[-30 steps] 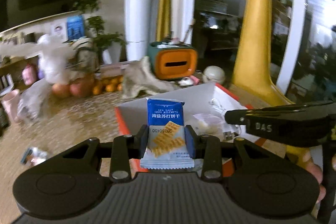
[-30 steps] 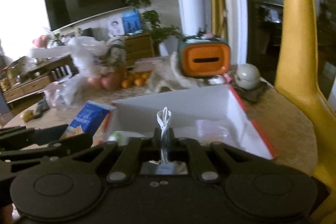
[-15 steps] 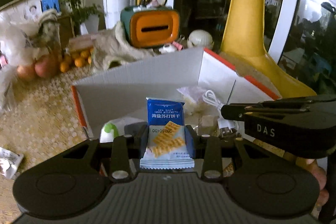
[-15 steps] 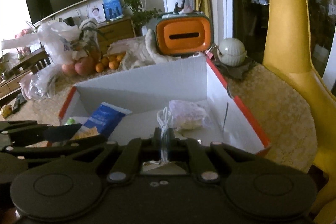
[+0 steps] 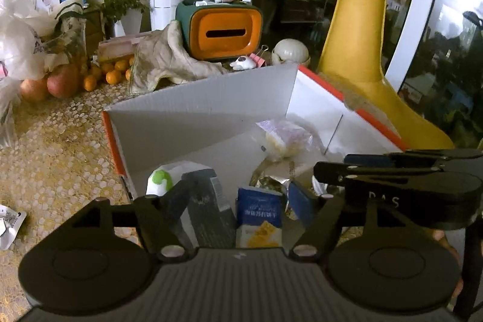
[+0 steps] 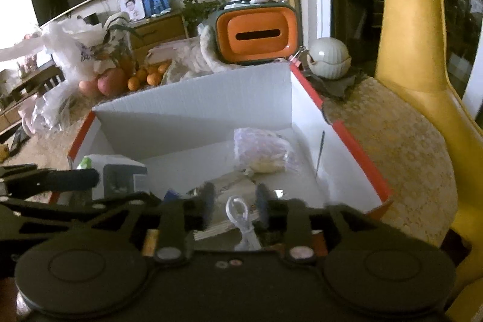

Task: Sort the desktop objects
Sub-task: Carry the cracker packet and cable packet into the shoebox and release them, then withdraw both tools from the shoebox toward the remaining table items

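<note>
Left gripper [image 5: 235, 198] was over the near end of the white box [image 5: 193, 122], jaws spread apart, having just been opening. Blue cracker packet [image 5: 259, 216] sat between the fingers, tilted, with clear gaps on both sides; pads not pressing on it. It looked to be resting inside the box, beside a dark carton [image 5: 208, 201] and a green-and-white object [image 5: 160, 180]; can't tell exactly what it was lying on.

Right gripper [image 6: 234, 199] was also over the box, jaws parted after just opening. White cable [image 6: 241, 219] lay in the gap, loop end up, free of both fingers. View was blurred there, so contact with the box floor couldn't be confirmed.

Clear snack bag [image 6: 262, 152] lay further in, toward the far right corner. Orange tissue holder [image 5: 225, 30] stood behind the box on the table.

Versus half a second ago: both grippers were clamped then, left on the packet held upright, right on the cable. Both items were now released and sitting lower in the box.
</note>
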`<state>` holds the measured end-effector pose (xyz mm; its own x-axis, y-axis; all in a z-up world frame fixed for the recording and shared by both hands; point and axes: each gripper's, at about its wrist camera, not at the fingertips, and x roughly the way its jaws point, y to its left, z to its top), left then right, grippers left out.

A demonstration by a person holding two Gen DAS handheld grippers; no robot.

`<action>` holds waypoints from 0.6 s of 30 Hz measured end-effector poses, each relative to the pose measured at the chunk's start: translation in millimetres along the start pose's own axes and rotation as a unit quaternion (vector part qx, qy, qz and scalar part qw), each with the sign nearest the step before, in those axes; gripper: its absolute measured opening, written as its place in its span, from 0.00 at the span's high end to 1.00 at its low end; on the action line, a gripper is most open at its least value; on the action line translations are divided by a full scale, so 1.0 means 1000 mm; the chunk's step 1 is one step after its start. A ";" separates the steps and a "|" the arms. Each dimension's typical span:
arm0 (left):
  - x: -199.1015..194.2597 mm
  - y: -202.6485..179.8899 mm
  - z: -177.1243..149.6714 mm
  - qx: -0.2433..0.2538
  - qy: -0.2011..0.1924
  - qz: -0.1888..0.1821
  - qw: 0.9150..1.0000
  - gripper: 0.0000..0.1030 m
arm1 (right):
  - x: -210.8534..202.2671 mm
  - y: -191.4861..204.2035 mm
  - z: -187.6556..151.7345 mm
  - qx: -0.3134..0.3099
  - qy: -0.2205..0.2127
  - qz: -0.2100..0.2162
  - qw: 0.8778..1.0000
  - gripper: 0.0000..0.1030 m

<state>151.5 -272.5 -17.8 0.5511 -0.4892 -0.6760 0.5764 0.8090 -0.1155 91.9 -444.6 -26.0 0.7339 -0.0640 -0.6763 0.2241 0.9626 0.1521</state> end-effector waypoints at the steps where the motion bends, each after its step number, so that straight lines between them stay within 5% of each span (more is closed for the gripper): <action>1: -0.003 0.001 0.000 -0.004 -0.001 -0.002 1.000 0.30 | -0.003 0.000 0.000 0.001 -0.003 0.002 1.000 0.51; 5: -0.021 0.006 0.000 -0.011 -0.013 0.001 1.000 0.30 | -0.016 0.006 0.002 -0.008 -0.013 0.009 1.000 0.37; 15: -0.089 0.040 -0.005 -0.049 -0.064 0.029 0.996 0.30 | -0.051 0.044 0.011 -0.044 -0.036 0.043 0.997 0.35; 18: -0.112 0.053 -0.009 -0.057 -0.076 0.048 0.994 0.21 | -0.060 0.062 0.014 -0.057 -0.046 0.062 0.995 0.30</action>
<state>115.0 -172.5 45.5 0.6905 -0.4439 -0.5710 0.4489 0.8821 -0.1429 70.7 -384.4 34.8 0.8078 0.0384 -0.5881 0.0575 0.9880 0.1435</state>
